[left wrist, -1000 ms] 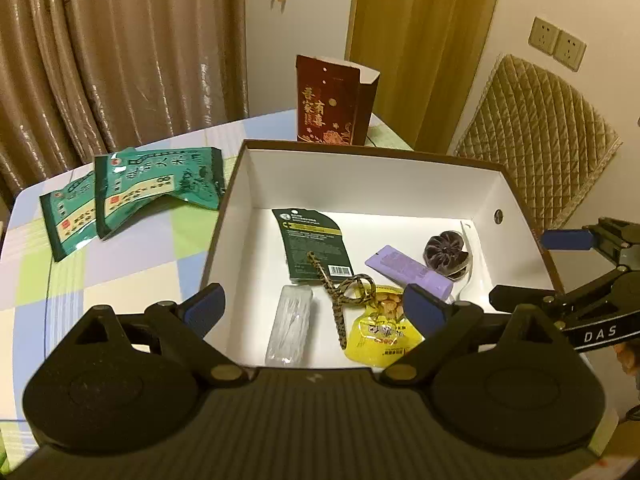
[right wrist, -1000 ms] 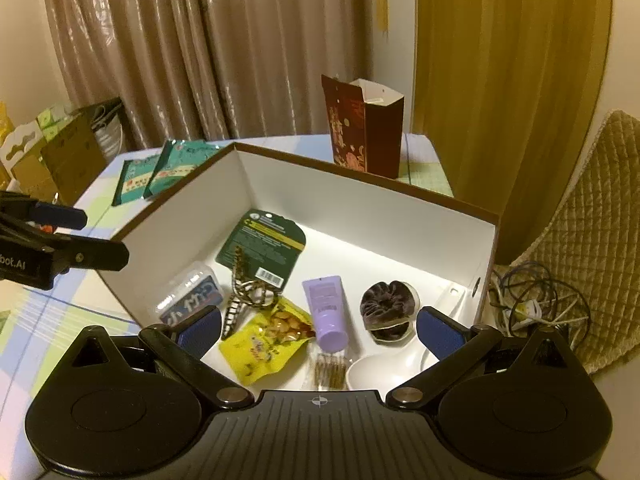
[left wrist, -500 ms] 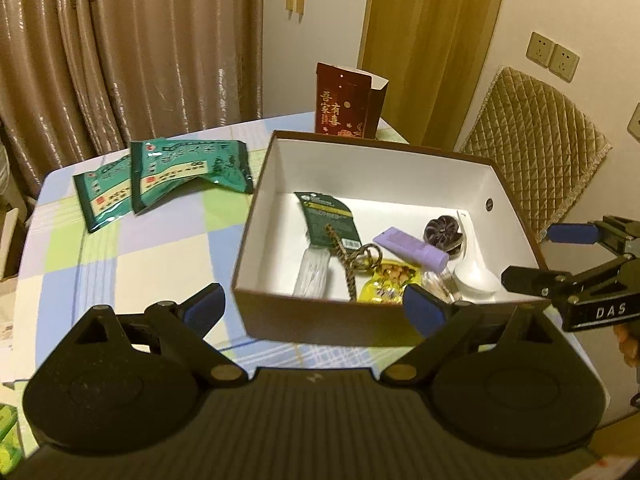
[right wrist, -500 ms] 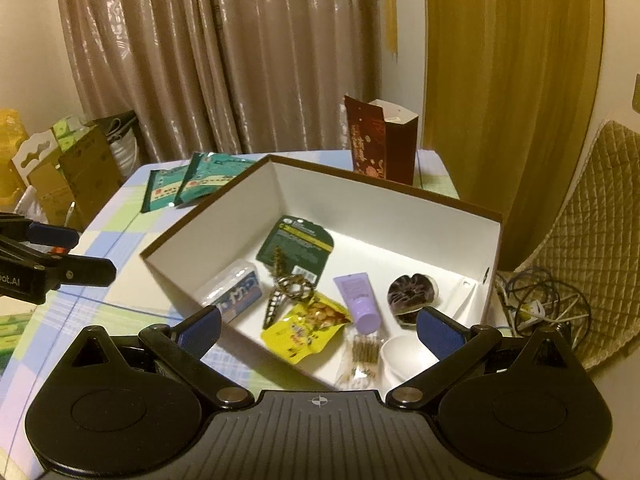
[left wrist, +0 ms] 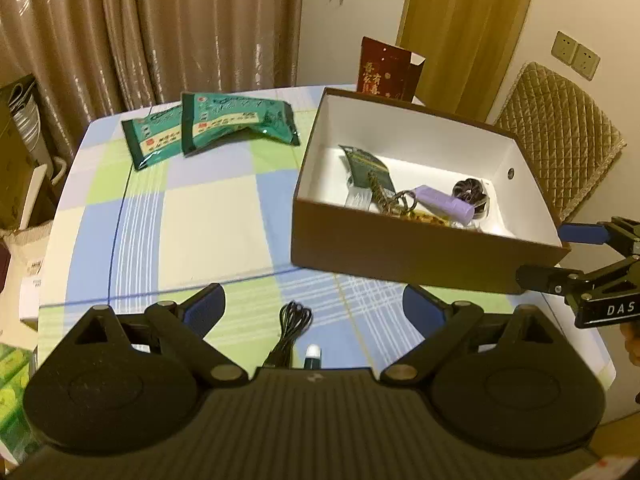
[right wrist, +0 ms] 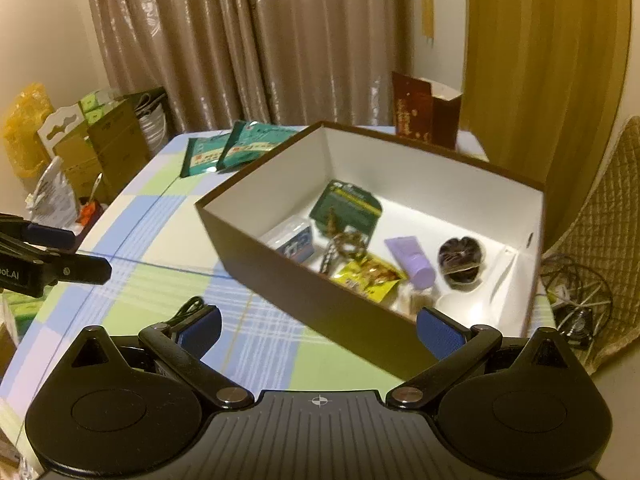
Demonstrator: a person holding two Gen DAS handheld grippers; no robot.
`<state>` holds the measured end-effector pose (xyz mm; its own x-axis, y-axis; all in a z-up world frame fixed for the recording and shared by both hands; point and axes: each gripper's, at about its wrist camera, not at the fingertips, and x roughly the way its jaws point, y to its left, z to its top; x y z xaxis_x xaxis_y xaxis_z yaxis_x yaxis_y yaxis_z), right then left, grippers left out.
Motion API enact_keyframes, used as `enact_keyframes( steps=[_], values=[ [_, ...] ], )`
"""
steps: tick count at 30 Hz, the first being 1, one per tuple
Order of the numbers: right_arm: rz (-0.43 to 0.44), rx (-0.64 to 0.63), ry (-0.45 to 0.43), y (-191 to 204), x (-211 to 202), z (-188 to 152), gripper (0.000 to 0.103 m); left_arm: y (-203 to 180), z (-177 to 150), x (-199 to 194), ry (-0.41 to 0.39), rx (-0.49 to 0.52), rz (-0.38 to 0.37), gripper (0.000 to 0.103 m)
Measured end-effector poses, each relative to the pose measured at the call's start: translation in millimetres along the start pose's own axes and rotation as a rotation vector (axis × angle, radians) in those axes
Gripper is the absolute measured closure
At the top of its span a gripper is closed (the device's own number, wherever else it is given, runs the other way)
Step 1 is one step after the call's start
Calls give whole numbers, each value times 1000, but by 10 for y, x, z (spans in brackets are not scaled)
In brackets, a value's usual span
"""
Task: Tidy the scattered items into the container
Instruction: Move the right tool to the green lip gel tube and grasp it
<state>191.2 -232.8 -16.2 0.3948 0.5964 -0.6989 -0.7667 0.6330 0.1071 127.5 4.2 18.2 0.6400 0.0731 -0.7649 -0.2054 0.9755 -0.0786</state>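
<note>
Both grippers are being drawn back from the box (left wrist: 420, 256): a second ago its white floor was filling both views, and now its brown near wall and a stretch of checked bench (left wrist: 208, 216) are being seen ahead of the jaws. The left gripper (left wrist: 314, 306) is being held with jaws wide and empty, and the right gripper (right wrist: 318, 326) likewise.

The box is being shown as an open brown carton with white inner walls, standing on the bench ahead and to the right of the left jaws. Inside it a dark green packet (right wrist: 348, 204), a purple tube (right wrist: 412, 262), a yellow snack packet (right wrist: 370, 276), a dark scrunchie (right wrist: 460, 258), a braided keyring (right wrist: 344, 244) and a clear plastic case (right wrist: 292, 238) are lying close together.

Between the left jaws a coiled black cable (left wrist: 294, 322) and a small white-tipped item (left wrist: 313, 354) are being seen on the bench; a second ago neither was in view. In the right wrist view only the cable's loop is showing, beside the left finger. Two teal packets (left wrist: 216, 126) are lying well ahead and left of the left jaws, outside the box, with a red paper bag (left wrist: 386, 70) standing beyond it.
</note>
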Motion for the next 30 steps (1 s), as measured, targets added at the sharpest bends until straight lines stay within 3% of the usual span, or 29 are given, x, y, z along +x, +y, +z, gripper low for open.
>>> enact_keyframes(
  steps=[15,25,30],
  values=[
    [35,-44,82,232,200,-260,2,83,-319,49,60,-24,58,9],
    [8,-131,313,373,767,-852,2,197,-839,373,212,-53,96,9],
    [14,-137,320,386,868,-1033,2,359,-1096,527,281,-75,145,9]
  ],
)
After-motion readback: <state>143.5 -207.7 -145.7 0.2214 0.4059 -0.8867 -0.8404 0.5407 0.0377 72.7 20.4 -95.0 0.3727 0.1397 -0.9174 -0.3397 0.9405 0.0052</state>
